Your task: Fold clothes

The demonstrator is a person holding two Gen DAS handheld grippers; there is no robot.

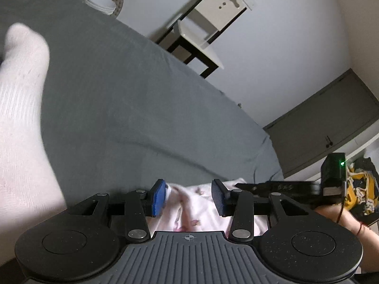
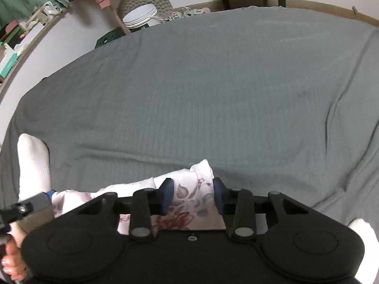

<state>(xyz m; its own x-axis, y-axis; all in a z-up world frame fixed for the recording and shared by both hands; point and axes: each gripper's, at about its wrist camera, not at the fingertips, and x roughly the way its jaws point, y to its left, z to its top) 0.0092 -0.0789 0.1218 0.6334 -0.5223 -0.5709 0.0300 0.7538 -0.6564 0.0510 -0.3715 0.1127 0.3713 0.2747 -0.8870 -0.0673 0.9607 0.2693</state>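
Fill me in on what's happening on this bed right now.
A person sitting on the grey bedsheet holds a two-finger gripper in each hand, working on a white floral-print garment. The right gripper has its jaws apart with the cloth lying between them, not pinched. The left gripper is likewise open over the same fabric. The person's white-socked foot rests on the sheet beside it. No fold is visible yet.

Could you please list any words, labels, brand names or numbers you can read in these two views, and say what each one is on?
No readable text in either view.
Boxes on the shelf: any print is too small and blurred to read.
White panel on the wall: only cut-out shapes and holes, no letters.
Left gripper body: a crosshair mark only.
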